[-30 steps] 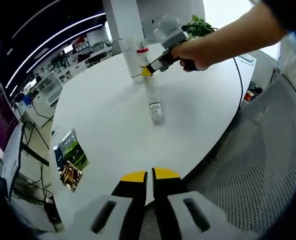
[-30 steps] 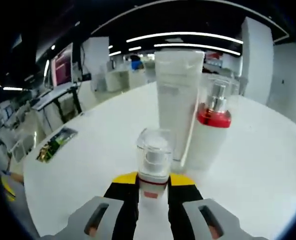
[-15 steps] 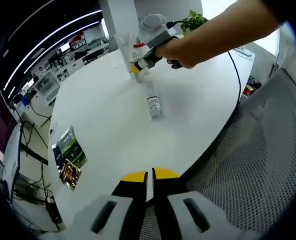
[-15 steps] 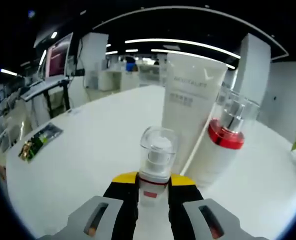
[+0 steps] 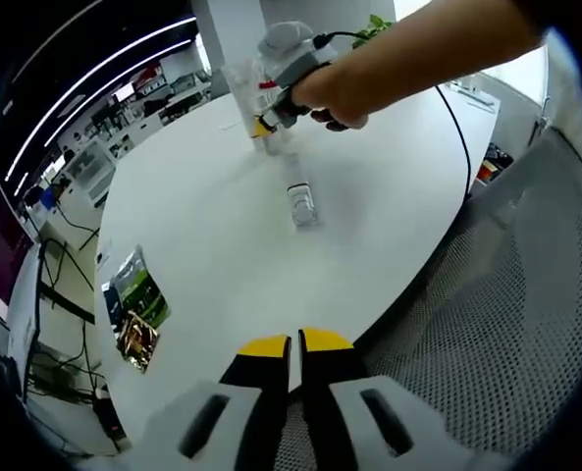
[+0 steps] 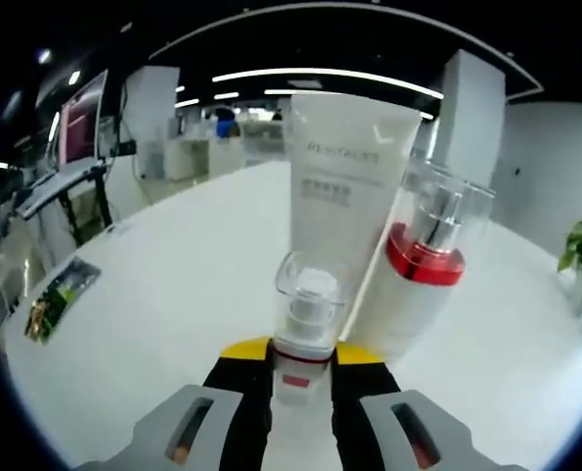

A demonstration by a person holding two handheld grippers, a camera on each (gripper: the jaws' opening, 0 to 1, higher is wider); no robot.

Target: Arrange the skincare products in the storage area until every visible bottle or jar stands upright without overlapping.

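Standing by the round white table [image 5: 222, 245], I see a person who holds one gripper in each hand. The right gripper [image 6: 301, 358] has its yellow-tipped jaws closed on a small pump bottle [image 6: 306, 314] with a clear cap, and it holds this bottle upright. Just behind the small bottle stands a tall white tube [image 6: 344, 196], and beside the tube stands a white pump bottle with a red collar [image 6: 423, 275] under a clear cap. Both are upright and very close to each other; whether they touch, I cannot tell.

In the left gripper view this group is at the far edge of the table, where the person's hand [image 5: 320, 93] brings the right gripper to it. Nearer to the middle of the table one clear bottle [image 5: 300, 201] lies on its side, apart from the standing group.

The left gripper [image 5: 295, 345] is low at the near edge of the table, and its jaws are almost together with nothing between them. A colourful packet [image 5: 135, 309] lies flat near the left edge of the table. A grey mesh chair [image 5: 487, 324] is beside the table on the right.
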